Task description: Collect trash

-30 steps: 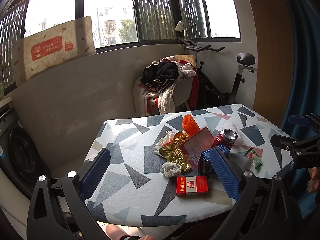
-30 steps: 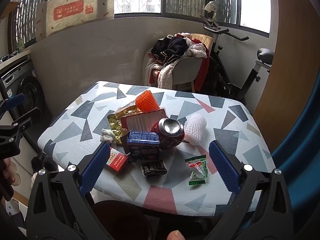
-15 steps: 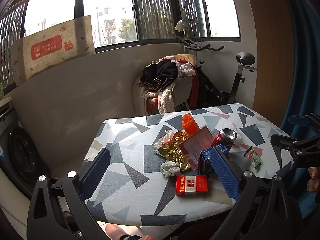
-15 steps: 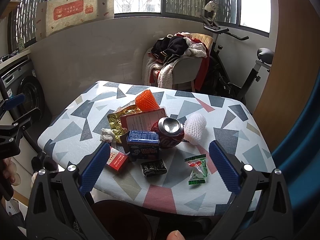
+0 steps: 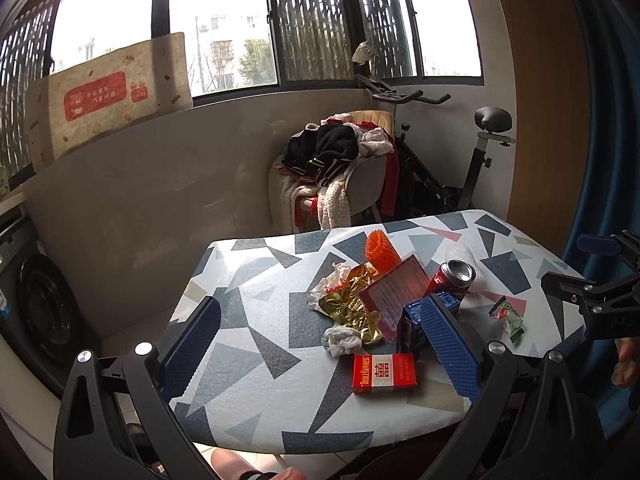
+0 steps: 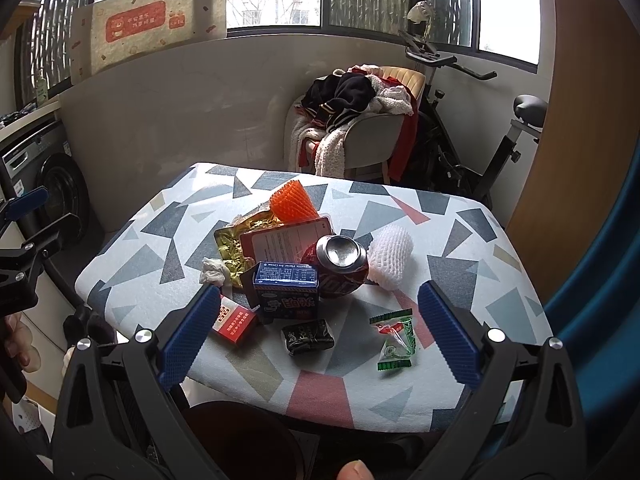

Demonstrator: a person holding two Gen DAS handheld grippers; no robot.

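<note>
Trash lies in a heap on the patterned table [image 6: 160, 252]: a red soda can [image 6: 342, 264], a blue carton [image 6: 286, 290], a red cigarette pack [image 6: 234, 320], a black wrapper [image 6: 307, 336], a green candy wrapper [image 6: 394, 340], white foam netting [image 6: 390, 256], orange netting [image 6: 292, 202], gold foil [image 6: 240, 236] and a crumpled tissue [image 6: 213, 272]. The red pack [image 5: 384, 373] and the can [image 5: 452, 278] also show in the left wrist view. My left gripper [image 5: 320, 356] and right gripper [image 6: 316, 336] are both open and empty, held above the table's near edge.
A dark bin [image 6: 240, 440] stands below the table's near edge. Behind the table are a chair piled with clothes [image 6: 352, 120] and an exercise bike [image 6: 480, 132]. A washing machine [image 6: 48, 184] stands at the left.
The left gripper has risen or tilted slightly, so the table sits a little lower in its view. The right gripper has barely moved. Nothing was taken hold of.
</note>
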